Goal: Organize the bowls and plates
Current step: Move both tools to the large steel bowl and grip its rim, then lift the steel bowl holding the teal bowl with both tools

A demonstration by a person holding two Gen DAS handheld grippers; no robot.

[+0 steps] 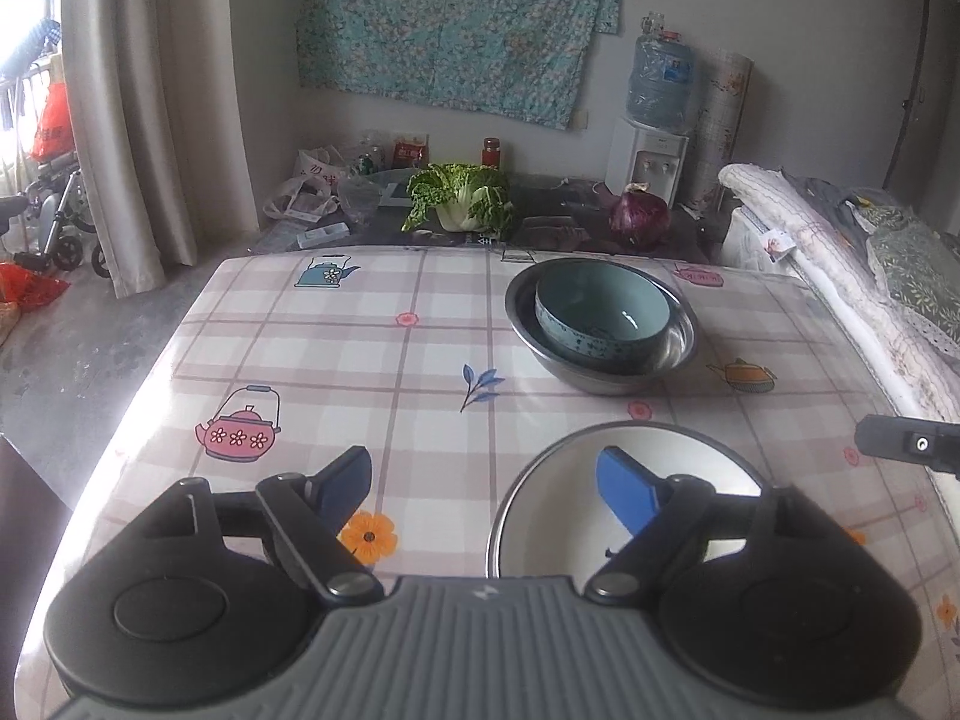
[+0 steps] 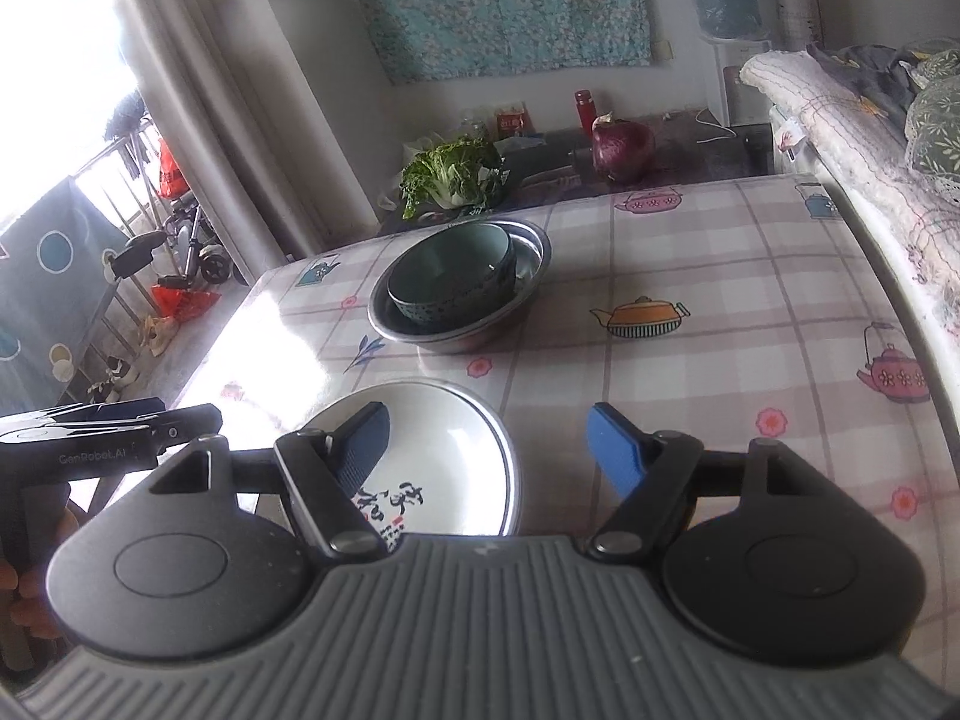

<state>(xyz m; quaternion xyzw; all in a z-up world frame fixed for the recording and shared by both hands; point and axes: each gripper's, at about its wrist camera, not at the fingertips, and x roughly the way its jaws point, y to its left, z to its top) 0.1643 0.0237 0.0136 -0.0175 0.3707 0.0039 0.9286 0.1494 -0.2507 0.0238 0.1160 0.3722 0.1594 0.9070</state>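
Observation:
A teal bowl (image 1: 600, 306) (image 2: 444, 276) sits inside a wider steel bowl (image 1: 681, 336) (image 2: 534, 252) on the far half of the checked table. Nearer lies a white plate (image 1: 690, 456) (image 2: 456, 438) with black writing and a grey rim. My left gripper (image 1: 483, 489) hovers open over the table, its right finger above the plate's left part, with nothing between the fingers. My right gripper (image 2: 492, 450) is open too, its left finger over the plate and its right finger beyond the plate's right edge. Each gripper shows at the side of the other's view: the right gripper (image 1: 912, 447) and the left gripper (image 2: 108, 426).
The tablecloth (image 1: 420, 360) carries teapot and flower prints. Behind the table a low dark surface holds a green cabbage (image 1: 462, 198), a purple cabbage (image 1: 639, 216) and jars. A bed with bedding (image 1: 840, 252) runs along the table's right edge. A hand (image 2: 24, 594) holds the left gripper's handle.

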